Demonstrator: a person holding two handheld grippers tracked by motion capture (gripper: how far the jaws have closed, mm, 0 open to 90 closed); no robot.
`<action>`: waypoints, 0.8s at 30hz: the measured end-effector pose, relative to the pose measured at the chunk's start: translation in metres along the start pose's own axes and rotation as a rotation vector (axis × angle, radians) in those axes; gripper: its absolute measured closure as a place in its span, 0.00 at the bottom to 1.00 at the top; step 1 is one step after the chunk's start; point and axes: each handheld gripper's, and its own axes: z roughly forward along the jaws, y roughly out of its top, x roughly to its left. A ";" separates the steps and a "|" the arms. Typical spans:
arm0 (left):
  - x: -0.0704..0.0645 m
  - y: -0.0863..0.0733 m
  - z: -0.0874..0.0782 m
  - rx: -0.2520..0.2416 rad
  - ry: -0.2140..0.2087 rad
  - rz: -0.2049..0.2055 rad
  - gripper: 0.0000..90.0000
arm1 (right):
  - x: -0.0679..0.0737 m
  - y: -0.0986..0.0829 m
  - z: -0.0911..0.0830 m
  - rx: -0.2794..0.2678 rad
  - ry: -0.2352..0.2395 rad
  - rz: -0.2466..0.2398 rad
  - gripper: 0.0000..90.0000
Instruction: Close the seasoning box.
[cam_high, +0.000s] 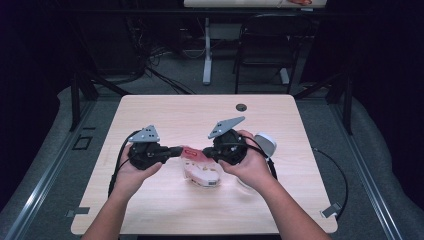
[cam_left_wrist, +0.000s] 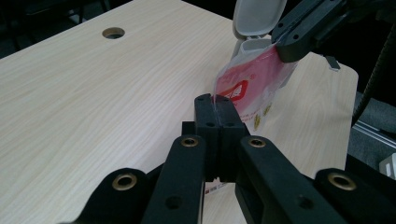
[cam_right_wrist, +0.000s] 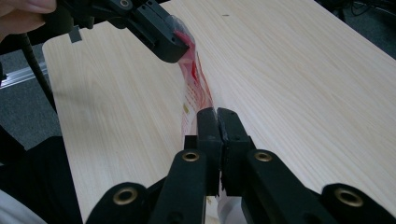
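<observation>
A soft red-and-white plastic pouch (cam_high: 192, 154) is stretched between both grippers over the middle of the table. My left gripper (cam_high: 181, 150) is shut on its left edge, and in the left gripper view the jaws (cam_left_wrist: 215, 100) pinch the pouch (cam_left_wrist: 247, 84) at its near corner. My right gripper (cam_high: 206, 154) is shut on the opposite edge; its own view shows the jaws (cam_right_wrist: 217, 114) closed on the pouch (cam_right_wrist: 194, 88). The pouch's pale lower part (cam_high: 202, 176) hangs down by the tabletop.
The light wooden table (cam_high: 175, 110) has a cable hole (cam_high: 241, 107) near its far edge. A white container with an open flip lid (cam_high: 265, 142) stands just right of the right hand. A dark chair (cam_high: 265, 45) and another desk's leg (cam_high: 207, 55) are beyond the table.
</observation>
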 end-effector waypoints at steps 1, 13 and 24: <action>-0.001 0.000 0.002 -0.001 -0.001 0.002 1.00 | -0.001 -0.001 -0.001 0.003 -0.001 -0.001 0.98; 0.001 -0.003 0.003 -0.016 -0.030 -0.017 0.97 | -0.006 -0.004 -0.003 0.022 0.022 -0.008 0.93; 0.004 -0.005 -0.004 -0.013 -0.024 -0.035 0.83 | -0.008 0.005 -0.002 0.036 0.068 -0.039 0.87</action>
